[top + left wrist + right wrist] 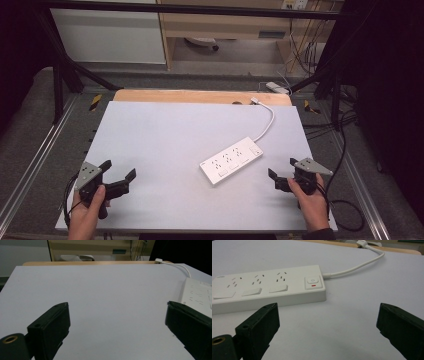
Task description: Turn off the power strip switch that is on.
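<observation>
White, one power strip (231, 161) with three sockets lies between two spread, empty tools: left tool (119, 171), right tool (281, 168).

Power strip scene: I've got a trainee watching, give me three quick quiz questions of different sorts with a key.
1. True or false: the power strip is clamped by the right gripper.
2. Which gripper is nearer the strip: A) left gripper, B) right?
3. Fill in: the strip's white cable runs toward the ___ edge of the table.

Key: 1 false, both grippers are open and apart from it. 2 B. 3 far.
</observation>
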The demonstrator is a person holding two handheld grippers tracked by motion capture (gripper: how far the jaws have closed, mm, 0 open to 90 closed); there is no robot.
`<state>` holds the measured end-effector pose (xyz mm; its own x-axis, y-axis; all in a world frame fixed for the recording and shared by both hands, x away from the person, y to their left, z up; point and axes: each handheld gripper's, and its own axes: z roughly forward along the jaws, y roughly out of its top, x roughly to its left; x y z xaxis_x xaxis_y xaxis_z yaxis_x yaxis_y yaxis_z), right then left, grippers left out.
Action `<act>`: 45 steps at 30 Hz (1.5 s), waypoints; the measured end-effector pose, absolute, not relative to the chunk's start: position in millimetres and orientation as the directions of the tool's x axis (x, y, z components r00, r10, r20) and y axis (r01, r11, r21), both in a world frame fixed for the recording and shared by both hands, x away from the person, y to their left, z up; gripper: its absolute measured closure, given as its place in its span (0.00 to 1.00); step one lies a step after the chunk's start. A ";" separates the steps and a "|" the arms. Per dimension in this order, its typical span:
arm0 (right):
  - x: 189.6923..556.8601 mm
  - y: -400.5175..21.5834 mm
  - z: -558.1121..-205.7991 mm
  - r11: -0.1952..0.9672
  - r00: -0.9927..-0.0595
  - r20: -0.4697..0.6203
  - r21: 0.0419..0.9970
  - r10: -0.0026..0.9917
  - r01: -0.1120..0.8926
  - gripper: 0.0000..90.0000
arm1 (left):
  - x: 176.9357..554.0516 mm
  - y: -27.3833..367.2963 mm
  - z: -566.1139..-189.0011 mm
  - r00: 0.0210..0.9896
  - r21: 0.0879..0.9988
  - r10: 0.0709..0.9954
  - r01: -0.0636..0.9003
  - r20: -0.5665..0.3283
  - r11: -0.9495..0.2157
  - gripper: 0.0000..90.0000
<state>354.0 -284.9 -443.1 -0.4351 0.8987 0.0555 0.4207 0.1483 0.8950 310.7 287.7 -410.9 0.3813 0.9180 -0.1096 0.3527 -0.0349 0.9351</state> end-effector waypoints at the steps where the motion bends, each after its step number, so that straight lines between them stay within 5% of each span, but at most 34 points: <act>1: 354.1 -284.3 -442.7 0.147 -0.432 0.058 0.893 0.900 0.425 0.06 | 310.8 287.4 -411.4 0.382 0.935 0.918 0.354 -0.111 -0.034 0.07; 31: 349.6 -278.8 -416.1 0.100 -0.441 0.099 0.908 0.892 0.407 0.03 | 312.9 286.5 -414.7 0.390 0.923 0.912 0.382 -0.127 -0.035 0.07; 35: 350.1 -275.9 -409.6 0.075 -0.361 0.068 0.926 0.930 0.369 0.02 | 312.6 286.6 -414.5 0.387 0.925 0.913 0.379 -0.131 -0.028 0.07; 45: 348.2 -273.3 -394.6 0.043 -0.395 0.111 0.932 0.912 0.361 0.08 | 312.7 285.6 -414.4 0.394 0.924 0.910 0.380 -0.126 -0.037 0.07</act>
